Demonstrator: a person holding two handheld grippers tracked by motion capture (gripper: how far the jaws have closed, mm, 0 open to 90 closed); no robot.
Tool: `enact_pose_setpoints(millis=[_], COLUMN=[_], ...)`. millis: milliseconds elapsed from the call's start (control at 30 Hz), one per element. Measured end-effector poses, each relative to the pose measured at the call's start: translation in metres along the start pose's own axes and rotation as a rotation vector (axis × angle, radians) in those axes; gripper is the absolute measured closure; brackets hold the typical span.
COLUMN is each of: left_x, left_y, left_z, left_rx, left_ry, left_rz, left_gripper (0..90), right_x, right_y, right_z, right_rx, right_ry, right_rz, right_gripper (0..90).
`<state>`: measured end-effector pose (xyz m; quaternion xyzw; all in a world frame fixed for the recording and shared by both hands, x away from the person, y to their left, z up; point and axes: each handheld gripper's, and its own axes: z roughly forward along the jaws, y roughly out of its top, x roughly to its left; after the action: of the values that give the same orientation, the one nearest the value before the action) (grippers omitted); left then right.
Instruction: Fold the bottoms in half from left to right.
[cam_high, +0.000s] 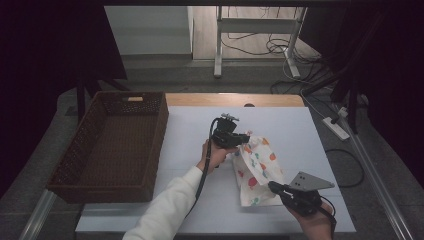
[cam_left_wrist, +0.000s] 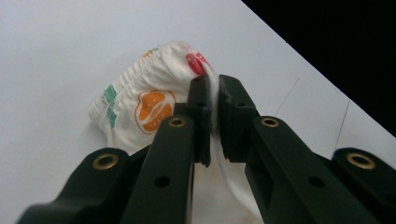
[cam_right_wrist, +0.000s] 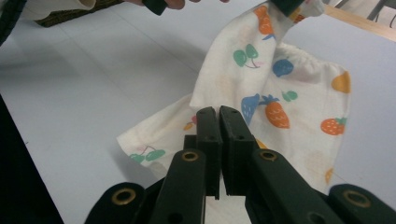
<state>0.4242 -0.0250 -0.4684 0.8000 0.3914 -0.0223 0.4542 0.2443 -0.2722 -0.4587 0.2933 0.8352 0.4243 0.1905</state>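
A cream cloth garment (cam_high: 257, 167) printed with coloured fruit lies on the white table (cam_high: 190, 145), stretched between my two grippers. My left gripper (cam_high: 244, 141) is shut on its upper, gathered end and lifts that end slightly. In the left gripper view the jaws (cam_left_wrist: 212, 86) pinch the fabric beside the elastic hem of the garment (cam_left_wrist: 149, 102). My right gripper (cam_high: 273, 186) is shut on the garment's near edge. In the right gripper view the garment (cam_right_wrist: 289, 88) spreads out beyond my right gripper (cam_right_wrist: 218, 112), rising toward the other gripper at the top.
A brown wicker basket (cam_high: 160, 132) stands on the table's left side, and its inside looks bare. The table's wooden far edge (cam_high: 235, 99) lies behind. Beyond it are cables and a metal stand (cam_high: 218, 45) on the floor. A power strip (cam_high: 336, 127) lies to the right.
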Motion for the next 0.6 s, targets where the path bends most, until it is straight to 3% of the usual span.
enact_pose_setpoints(millis=[600], left_x=[-0.011], left_y=[0.008], left_z=[0.02], left_rx=[0.002], left_ry=[0.014], left_rz=[0.014], left_gripper=[82.2], right_x=[-0.02], right_y=[-0.012], right_z=[-0.002], right_rx=[0.033], right_ry=[-0.035], right_rz=[0.048], right_gripper=[86.7])
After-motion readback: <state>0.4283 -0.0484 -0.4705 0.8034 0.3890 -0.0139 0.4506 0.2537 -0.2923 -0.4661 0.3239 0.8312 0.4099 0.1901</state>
